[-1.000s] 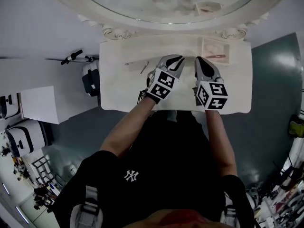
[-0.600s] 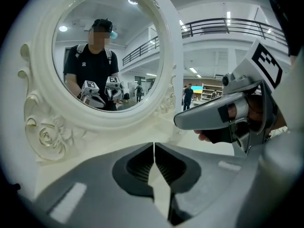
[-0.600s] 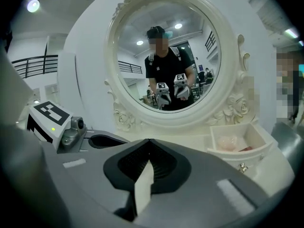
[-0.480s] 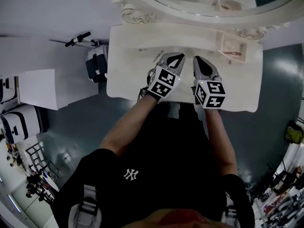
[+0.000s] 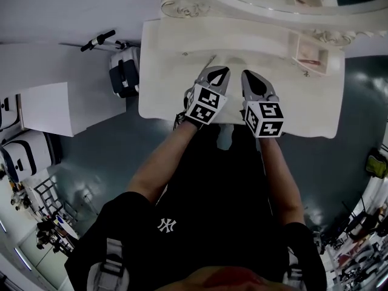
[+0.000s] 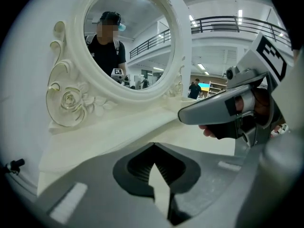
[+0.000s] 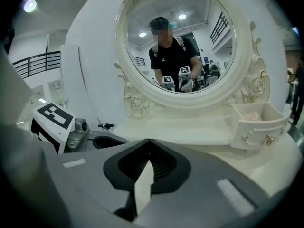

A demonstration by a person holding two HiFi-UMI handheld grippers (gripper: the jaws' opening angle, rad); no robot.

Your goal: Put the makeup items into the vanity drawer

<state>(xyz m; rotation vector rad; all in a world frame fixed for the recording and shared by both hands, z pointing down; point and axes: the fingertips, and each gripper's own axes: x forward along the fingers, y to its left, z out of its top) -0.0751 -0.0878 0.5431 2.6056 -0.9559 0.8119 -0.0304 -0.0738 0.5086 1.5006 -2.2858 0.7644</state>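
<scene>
The white vanity table (image 5: 176,83) carries a small open drawer (image 5: 312,52) at its back right, with a pinkish item (image 5: 310,60) inside. This drawer (image 7: 259,125) also shows at the right of the right gripper view. A thin pencil-like makeup item (image 5: 209,60) lies just beyond my left gripper (image 5: 219,73). The left gripper (image 6: 154,146) is shut with nothing in it. Close beside it over the table's front middle, my right gripper (image 5: 247,76) is shut and empty too, tips meeting (image 7: 148,140). Both point toward the oval mirror (image 7: 175,46).
A white cabinet (image 5: 60,108) and a black-and-white case (image 5: 124,71) stand on the grey floor left of the vanity. The carved mirror frame (image 6: 71,99) rises along the table's back edge. Clutter lines the floor's corners.
Both grippers have drawn back together from the middle of the tabletop toward its front edge, still shut and side by side. The view has shifted, with less of the mirror showing.
</scene>
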